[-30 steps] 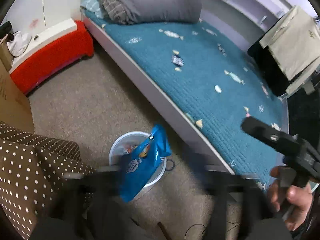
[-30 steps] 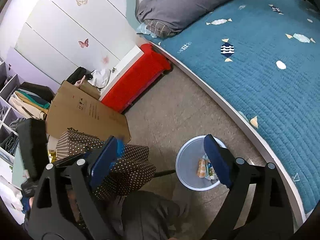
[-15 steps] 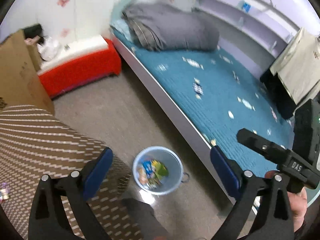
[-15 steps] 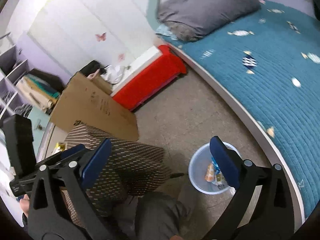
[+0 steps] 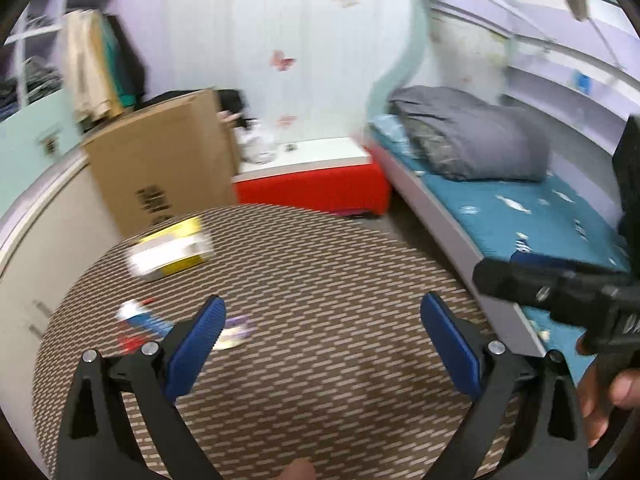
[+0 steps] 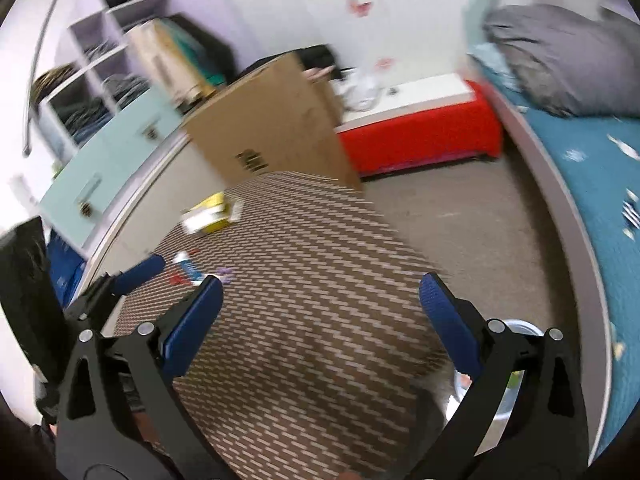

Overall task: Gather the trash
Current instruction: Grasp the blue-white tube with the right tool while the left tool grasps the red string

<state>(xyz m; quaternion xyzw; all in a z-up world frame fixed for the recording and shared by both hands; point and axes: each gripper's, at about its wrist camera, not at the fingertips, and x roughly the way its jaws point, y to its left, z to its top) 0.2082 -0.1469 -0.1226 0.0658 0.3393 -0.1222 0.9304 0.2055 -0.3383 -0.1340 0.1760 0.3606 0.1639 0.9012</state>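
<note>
Over the round brown patterned table (image 5: 320, 300), you are holding both grippers with nothing in them. Your left gripper (image 5: 322, 336) is standing with its blue pads wide apart, only the tablecloth showing between them. Your right gripper (image 6: 320, 312) is gaping just as wide and gripping nothing; its jaws have just been opening to that spread. Trash is lying on the far left part of the table: a yellow and white box (image 5: 170, 250) near the rim, a red, white and blue wrapper (image 5: 138, 322) closer to you, and a small purple wrapper (image 5: 236, 330) just beside your left gripper's left pad. All three are blurred. Down by the bed (image 6: 600, 208), the pale waste bin (image 6: 516, 364) is peeking out behind your right gripper's right finger, with scraps inside.
</note>
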